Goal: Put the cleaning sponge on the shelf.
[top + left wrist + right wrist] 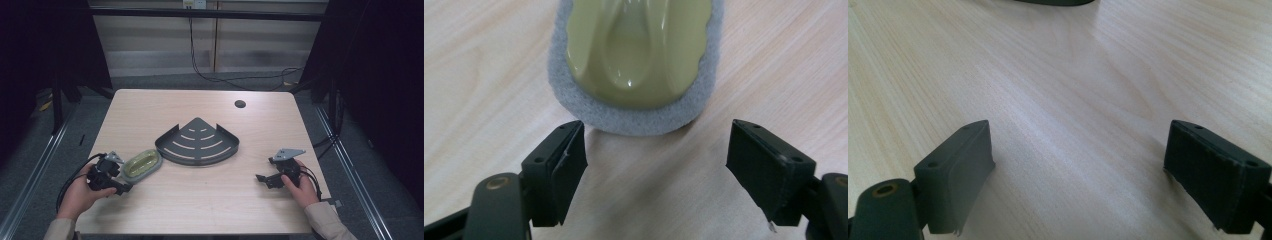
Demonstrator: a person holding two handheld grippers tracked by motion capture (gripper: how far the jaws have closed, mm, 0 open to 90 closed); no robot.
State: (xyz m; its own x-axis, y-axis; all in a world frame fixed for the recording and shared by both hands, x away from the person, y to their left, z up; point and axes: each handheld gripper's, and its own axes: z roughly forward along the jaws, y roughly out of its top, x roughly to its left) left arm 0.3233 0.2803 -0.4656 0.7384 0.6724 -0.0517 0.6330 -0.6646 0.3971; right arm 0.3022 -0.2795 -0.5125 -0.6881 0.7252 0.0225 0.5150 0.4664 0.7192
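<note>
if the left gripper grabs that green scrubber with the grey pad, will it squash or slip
The scrubber probably squashes a little at its rim: the grey pad looks like soft foam. The glossy green top looks like hard moulded plastic, so pads could slide on it. It lies flat on the table, so it likely won't roll. The left gripper stands open just short of it.

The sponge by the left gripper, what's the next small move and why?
Probably ease the left gripper forward so its jaws straddle the sponge, then close. The jaws stand open just short of its near grey edge, touching nothing, and the sponge lies flat on the table.
</note>
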